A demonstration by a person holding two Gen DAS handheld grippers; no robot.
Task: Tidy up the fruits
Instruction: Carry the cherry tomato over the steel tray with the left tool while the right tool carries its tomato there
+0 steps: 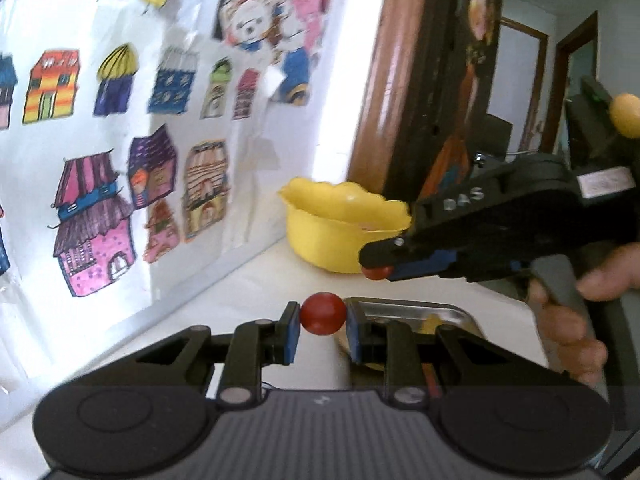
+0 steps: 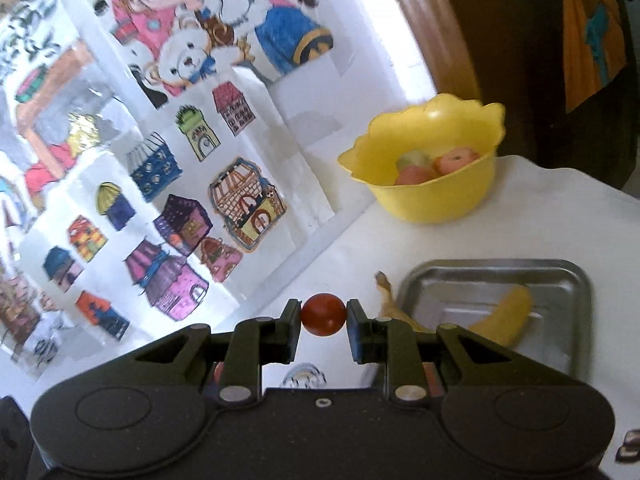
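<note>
We see a white wall [image 2: 352, 52] filling the left and upper part of both views, papered with glossy, hand-coloured drawings [image 2: 176, 200] of little houses and cartoon figures. Below it, at lower right, runs a matte white table [image 2: 560, 224]. On it, at centre right of the right wrist view, stands a smooth yellow plastic bowl [image 2: 432, 196] with a wavy, scalloped rim; rounded pink and pale green fruits [image 2: 456, 160] lie inside. Nearer, at lower right, sits a shallow rectangular metal tray [image 2: 480, 280] with rounded corners and a dull sheen, and a curved yellow banana [image 2: 508, 316] lies in it. A second banana's stem end [image 2: 384, 292] pokes up just left of the tray.

Our left gripper [image 1: 323, 314] is clenched on a small, smooth, round red tomato [image 1: 323, 313], pinched between flat blue pads. Our right gripper [image 2: 323, 315] likewise grips its own tomato [image 2: 323, 314] at bottom centre, above the table.
</note>
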